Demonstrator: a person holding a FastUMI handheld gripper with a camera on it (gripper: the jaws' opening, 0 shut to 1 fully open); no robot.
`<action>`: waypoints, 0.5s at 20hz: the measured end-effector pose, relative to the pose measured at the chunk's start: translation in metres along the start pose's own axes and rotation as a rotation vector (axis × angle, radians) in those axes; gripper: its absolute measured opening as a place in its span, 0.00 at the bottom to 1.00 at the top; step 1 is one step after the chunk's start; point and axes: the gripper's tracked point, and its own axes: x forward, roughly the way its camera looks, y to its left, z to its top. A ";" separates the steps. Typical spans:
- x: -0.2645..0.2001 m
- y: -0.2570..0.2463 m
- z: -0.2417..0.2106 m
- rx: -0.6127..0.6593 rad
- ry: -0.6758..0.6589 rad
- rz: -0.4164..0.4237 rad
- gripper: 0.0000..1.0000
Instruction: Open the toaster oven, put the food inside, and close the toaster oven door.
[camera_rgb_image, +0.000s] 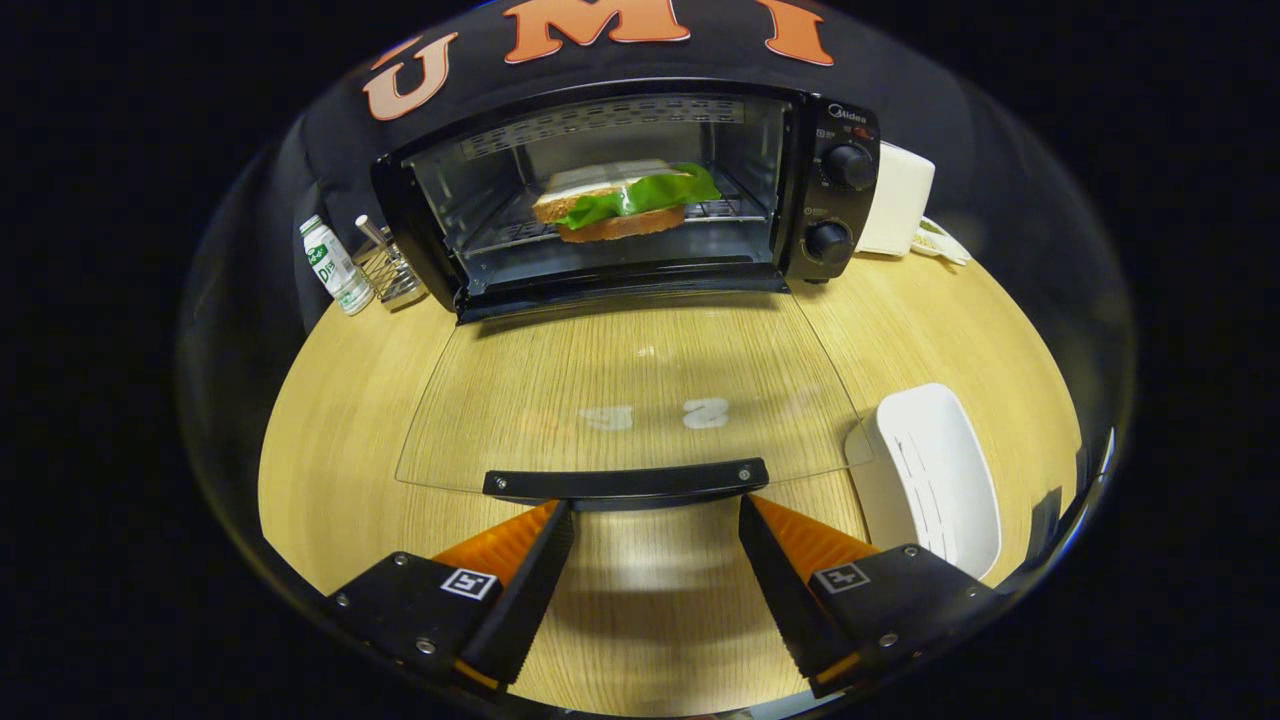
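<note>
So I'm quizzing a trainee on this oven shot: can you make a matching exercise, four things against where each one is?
Things:
1. sandwich
2. door handle
3. white dish
4. bottle

Places:
A. on the table right of the open glass door
B. on the rack inside the oven
C. beside the oven's left side
D. just ahead of the open gripper's fingertips

Pairs: 1-B, 2-D, 3-A, 4-C

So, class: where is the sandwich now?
The sandwich lies on the rack inside the open toaster oven, beyond the lowered glass door and the open claw.
</note>
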 end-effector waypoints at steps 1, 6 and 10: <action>0.000 0.000 0.000 0.003 -0.003 0.000 0.99; -0.005 0.000 0.003 0.011 -0.032 0.000 0.99; -0.009 0.000 0.008 0.027 -0.059 0.009 0.99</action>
